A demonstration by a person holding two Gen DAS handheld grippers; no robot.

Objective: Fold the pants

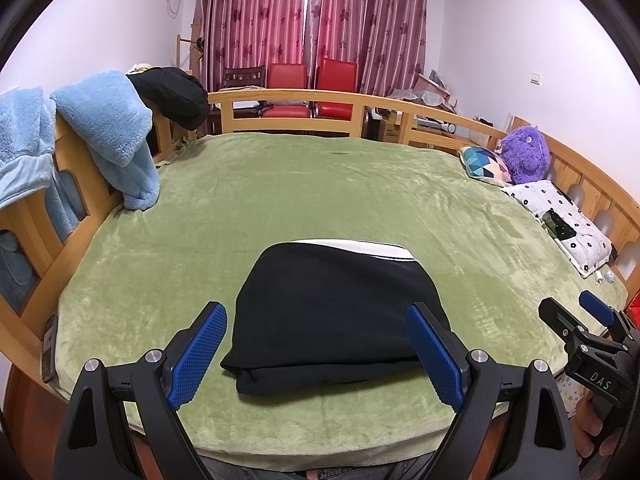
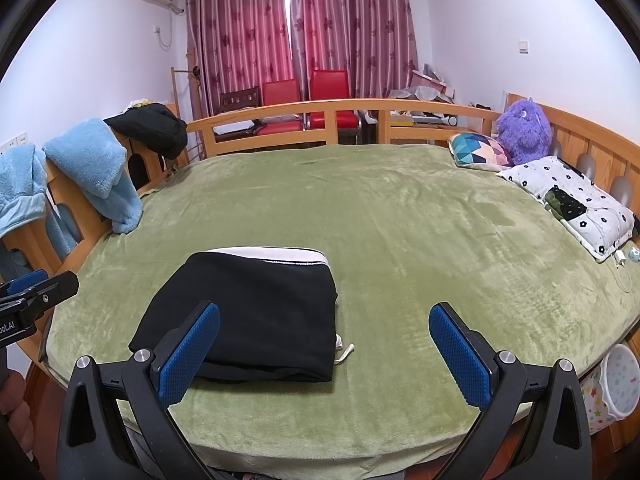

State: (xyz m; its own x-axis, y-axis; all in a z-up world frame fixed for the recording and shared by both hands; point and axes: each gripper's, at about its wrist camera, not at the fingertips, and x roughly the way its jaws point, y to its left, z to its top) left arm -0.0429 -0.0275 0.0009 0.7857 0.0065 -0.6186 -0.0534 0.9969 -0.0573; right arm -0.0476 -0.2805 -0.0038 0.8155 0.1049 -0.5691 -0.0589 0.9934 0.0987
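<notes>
Black pants [image 1: 336, 312] lie folded into a compact rectangle on the green blanket [image 1: 320, 192] near the bed's front edge, a white band showing along the far side. They also show in the right wrist view [image 2: 256, 312], with a white drawstring sticking out at the right. My left gripper [image 1: 316, 344] is open and empty, held above the front of the pants. My right gripper [image 2: 324, 344] is open and empty, to the right of the pants. Each gripper appears at the edge of the other's view: the right one [image 1: 576, 316], the left one [image 2: 36, 288].
A wooden rail [image 1: 304, 100] surrounds the bed. Blue fleece garments [image 1: 108, 132] and a black jacket [image 1: 172, 92] hang on the left rail. A purple plush [image 2: 520, 132], a patterned cushion [image 2: 478, 150] and a dotted pillow [image 2: 576, 200] lie at right. Red chairs [image 2: 304, 96] stand behind.
</notes>
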